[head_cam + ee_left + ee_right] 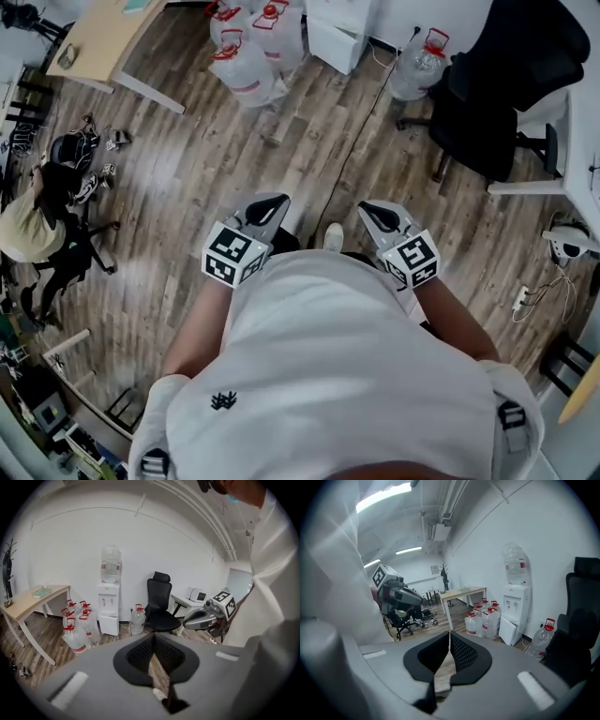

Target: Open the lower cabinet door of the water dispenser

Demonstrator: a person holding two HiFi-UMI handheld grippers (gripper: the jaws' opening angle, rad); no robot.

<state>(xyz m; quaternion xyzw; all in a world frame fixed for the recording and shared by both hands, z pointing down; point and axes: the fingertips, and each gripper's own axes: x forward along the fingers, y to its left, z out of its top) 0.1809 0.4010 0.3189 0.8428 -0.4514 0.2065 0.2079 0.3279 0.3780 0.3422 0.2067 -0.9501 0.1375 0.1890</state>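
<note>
Closest to the head camera I read the person's white shirt point(347, 375), which fills the lower half of that view. Both grippers are held just forward of it, side by side and apart from each other, above the wooden floor point(216, 159).

For the left gripper point(153, 638), its own view shows the two dark jaws pressed together at the tips, with nothing between them. For the right gripper point(449, 634), the jaws likewise meet at the tips and pinch nothing. Neither gripper touches any object.

I locate the water dispenser point(108, 603) upright against the far wall point(164, 541), well apart from both grippers, with an upturned bottle point(110, 564) on top. Its lower cabinet door point(108, 625) is the white panel at the base. I cannot tell from these views whether it sits fully flush.

Red-capped water bottles point(77, 625) stand on the floor just beside the dispenser, on the side of the light wooden table point(33, 603). One single bottle point(137, 620) stands on the other side, between the dispenser and the black office chair point(158, 604). At the left edge of the head view, another person point(33, 225) sits on a chair
</note>
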